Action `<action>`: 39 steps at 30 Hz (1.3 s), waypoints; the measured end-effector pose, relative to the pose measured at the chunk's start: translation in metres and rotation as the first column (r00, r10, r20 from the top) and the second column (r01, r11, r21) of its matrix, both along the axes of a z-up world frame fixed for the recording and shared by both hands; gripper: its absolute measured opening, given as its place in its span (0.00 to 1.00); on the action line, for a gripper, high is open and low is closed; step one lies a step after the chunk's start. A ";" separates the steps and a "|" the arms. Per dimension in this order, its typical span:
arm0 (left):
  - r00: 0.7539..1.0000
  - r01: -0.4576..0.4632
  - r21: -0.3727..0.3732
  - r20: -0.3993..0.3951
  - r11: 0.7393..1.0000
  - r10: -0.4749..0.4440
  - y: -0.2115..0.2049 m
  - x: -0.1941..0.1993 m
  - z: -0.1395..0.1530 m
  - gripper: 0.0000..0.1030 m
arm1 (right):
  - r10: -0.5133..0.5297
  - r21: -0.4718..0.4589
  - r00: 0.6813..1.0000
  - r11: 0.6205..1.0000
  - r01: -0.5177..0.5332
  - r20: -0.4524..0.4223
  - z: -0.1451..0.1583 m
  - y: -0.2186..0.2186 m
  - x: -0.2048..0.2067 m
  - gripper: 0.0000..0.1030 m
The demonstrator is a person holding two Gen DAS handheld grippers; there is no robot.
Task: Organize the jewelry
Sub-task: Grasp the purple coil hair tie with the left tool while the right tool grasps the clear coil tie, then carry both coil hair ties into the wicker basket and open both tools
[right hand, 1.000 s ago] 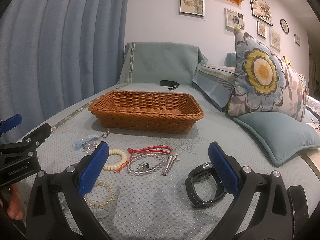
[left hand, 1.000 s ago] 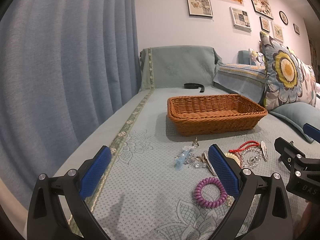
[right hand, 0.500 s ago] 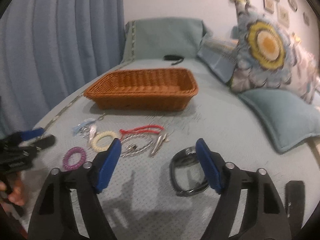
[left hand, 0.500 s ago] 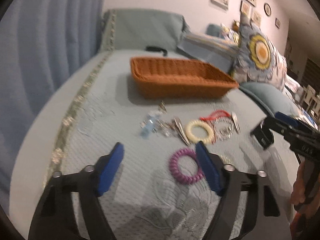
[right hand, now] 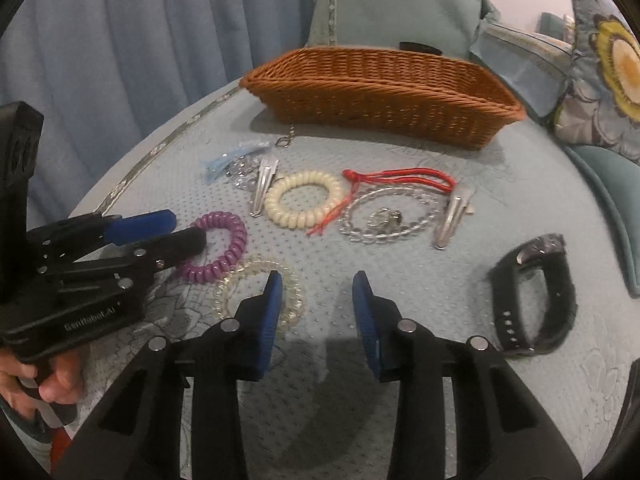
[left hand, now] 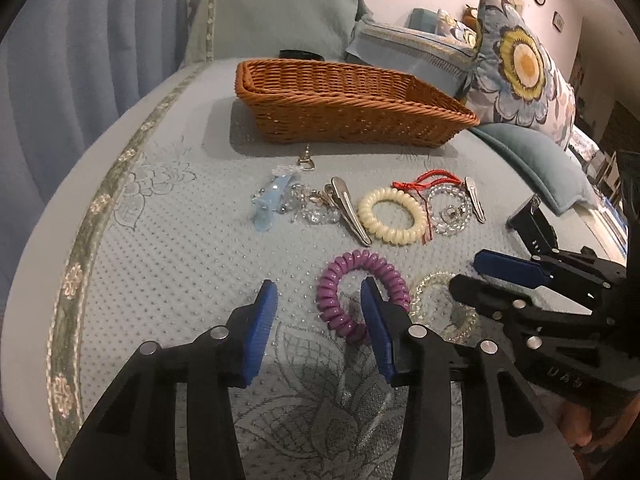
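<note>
Showing only in right view, black watch (right hand: 534, 296), both grippers (left hand: 318, 300) (right hand: 318, 290) fingers apart, holding nothing.

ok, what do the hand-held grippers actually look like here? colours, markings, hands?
Both match: the left hand-held gripper and right hand-held gripper have black plastic bodies, silver round bolt heads and flat blue ribbed pads on two fingers. White lettering marks the side of the left body. Bare hand on the grip; no sleeve or cables visible.

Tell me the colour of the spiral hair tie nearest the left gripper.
Purple; the spiral hair tie shows best in the left wrist view, beside the left gripper.
</note>
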State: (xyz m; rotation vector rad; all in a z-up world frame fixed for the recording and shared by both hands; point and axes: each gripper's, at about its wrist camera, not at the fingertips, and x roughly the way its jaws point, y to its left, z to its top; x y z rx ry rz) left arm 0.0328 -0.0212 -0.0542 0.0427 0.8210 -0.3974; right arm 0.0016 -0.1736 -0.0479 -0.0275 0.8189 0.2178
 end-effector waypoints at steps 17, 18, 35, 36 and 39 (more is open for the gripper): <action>0.998 -0.031 -0.001 0.048 1.000 0.031 0.002 -0.002 0.008 0.08 | -0.038 -0.001 0.997 0.999 0.039 0.060 0.010 -0.013 -0.003 0.07; 0.998 -0.031 -0.015 0.057 0.999 0.032 0.003 -0.002 0.011 0.08 | -0.045 0.006 0.997 0.999 0.045 0.068 0.012 -0.015 -0.004 0.07; 0.973 -0.024 -0.099 0.225 0.995 0.046 -0.011 0.041 0.086 0.08 | -0.147 0.098 0.965 0.987 0.128 0.217 0.093 -0.049 0.060 0.07; 0.971 -0.022 -0.096 0.233 0.995 0.044 -0.016 0.053 0.090 0.08 | -0.150 0.095 0.965 0.987 0.133 0.215 0.097 -0.051 0.074 0.07; 0.970 -0.021 -0.102 0.237 0.995 0.045 -0.026 0.087 0.099 0.08 | -0.167 0.089 0.967 0.984 0.152 0.192 0.105 -0.059 0.122 0.07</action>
